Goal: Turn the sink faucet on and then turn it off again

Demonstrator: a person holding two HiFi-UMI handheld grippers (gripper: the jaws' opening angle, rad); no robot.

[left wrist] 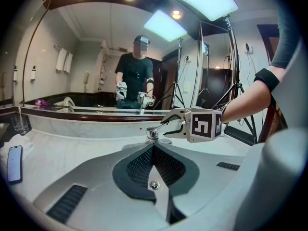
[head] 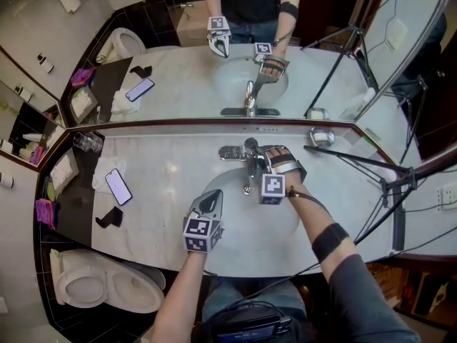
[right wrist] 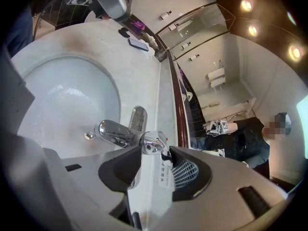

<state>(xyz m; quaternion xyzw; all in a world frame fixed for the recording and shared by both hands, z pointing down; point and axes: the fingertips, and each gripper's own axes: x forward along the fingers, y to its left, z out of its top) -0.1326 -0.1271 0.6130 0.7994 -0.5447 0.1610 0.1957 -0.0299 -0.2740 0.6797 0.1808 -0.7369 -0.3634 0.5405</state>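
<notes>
The chrome faucet stands at the back of the white sink basin. My right gripper reaches it from the right. In the right gripper view its jaws stand open on either side of the faucet's lever handle, with a gap at the left pad. The spout points over the basin, and no water shows under it. My left gripper hovers over the basin's front left, shut and empty. From the left gripper I see the right gripper straddling the faucet.
A phone lies on a white cloth on the marble counter, with a black object nearer the front and glasses at the back left. A tripod leg crosses the counter's right side. A toilet is below left, and a mirror rises behind the faucet.
</notes>
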